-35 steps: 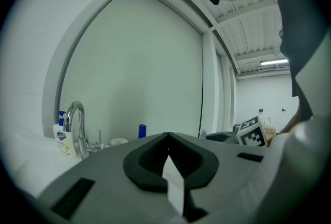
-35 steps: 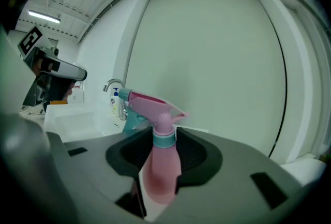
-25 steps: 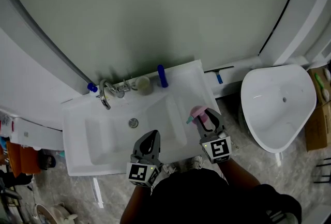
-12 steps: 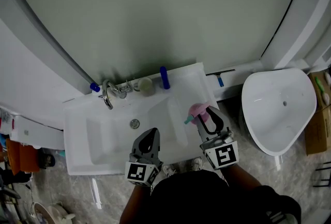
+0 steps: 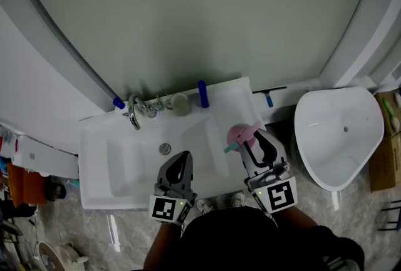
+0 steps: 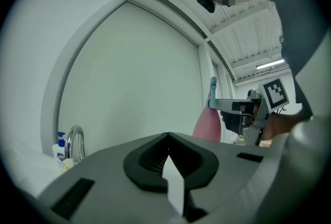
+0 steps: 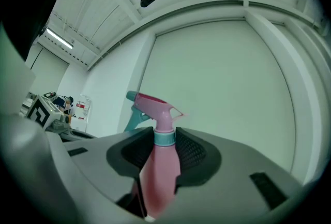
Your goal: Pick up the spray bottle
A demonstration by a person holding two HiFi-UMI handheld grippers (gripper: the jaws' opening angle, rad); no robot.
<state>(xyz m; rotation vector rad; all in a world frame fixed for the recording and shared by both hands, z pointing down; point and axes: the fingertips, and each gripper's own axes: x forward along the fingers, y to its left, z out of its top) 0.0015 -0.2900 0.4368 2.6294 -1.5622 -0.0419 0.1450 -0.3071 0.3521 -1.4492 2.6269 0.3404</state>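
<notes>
While the R tool (image 5: 255, 142) stays clamped on the pink spray bottle (image 5: 239, 133) just below its teal collar, both sit higher & nearer the head cam than a sec ago. The bottle is held up over the R edge of the sink (image 5: 100, 163), nozzle end up. L tool (image 5: 182, 158) has risen a bit too. Its jaws are together w/ nothing btwn them, apart from the bottle. Along the sink's back rim: faucet (image 5: 133, 114), cup (image 5: 180, 102), dark blue bottle (image 5: 203, 93). White toilet bowl (image 5: 326, 138) stands to the R.
</notes>
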